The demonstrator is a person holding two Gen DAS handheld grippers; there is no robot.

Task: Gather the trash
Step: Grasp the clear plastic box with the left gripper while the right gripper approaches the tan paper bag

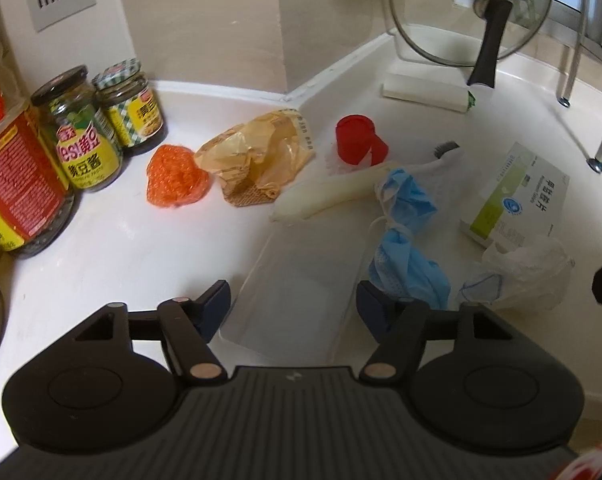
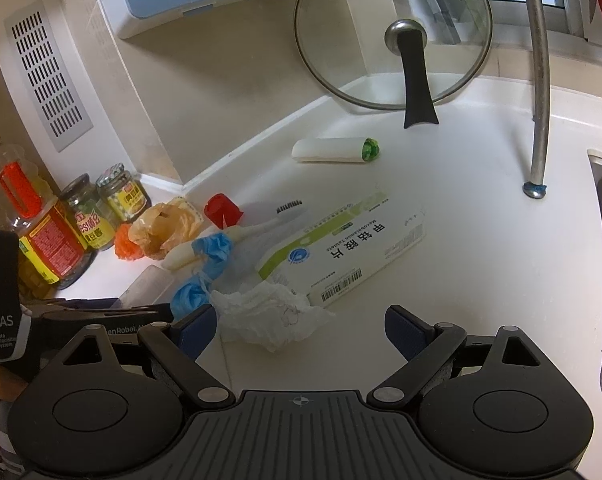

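Left gripper (image 1: 293, 304) jaws part-open, straddling a clear flat plastic tray (image 1: 297, 280) on the white countertop (image 1: 141, 240), not gripping. Right gripper (image 2: 299, 326) wide open, empty, above crumpled white tissue (image 2: 269, 314).

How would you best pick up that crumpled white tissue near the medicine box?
Probably pinch the tissue across its raised, crumpled middle, coming down from above on the near side. It lies loose on the counter, its far edge against the box, so the near side is freer. The right gripper stands open just in front of it.
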